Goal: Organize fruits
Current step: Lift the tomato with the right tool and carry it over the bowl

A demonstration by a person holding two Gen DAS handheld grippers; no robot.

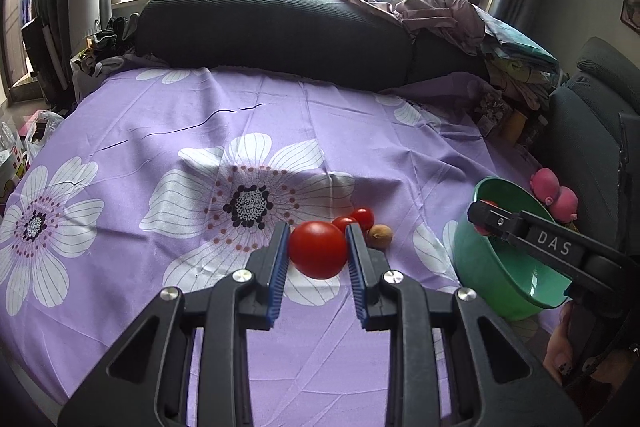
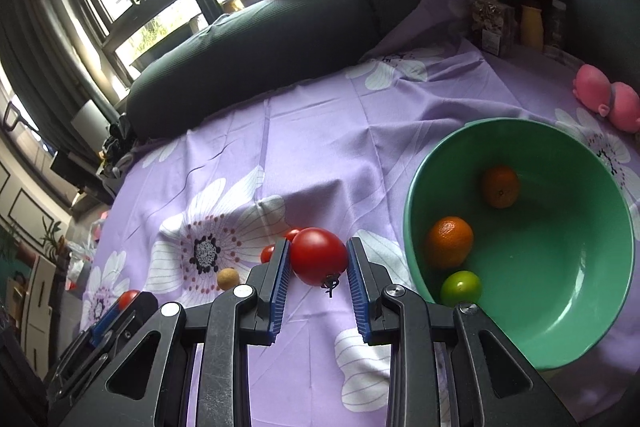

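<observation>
Left tool [image 1: 318,247] clamped on a large tomato [image 1: 318,249]. Right tool [image 2: 318,259] clamped on another tomato [image 2: 319,255], just beside green bowl's rim [image 2: 412,195]. Open bedsheet [image 1: 280,115] beyond.

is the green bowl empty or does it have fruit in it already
Not empty. The green bowl holds two oranges and a green fruit near its left wall.

Left gripper [image 1: 318,241]: fingers level and pointing forward, blue pads clamped on a large red tomato [image 1: 318,249].
Right gripper [image 2: 318,259]: same pose, pads pinching a second red tomato [image 2: 318,255].
</observation>
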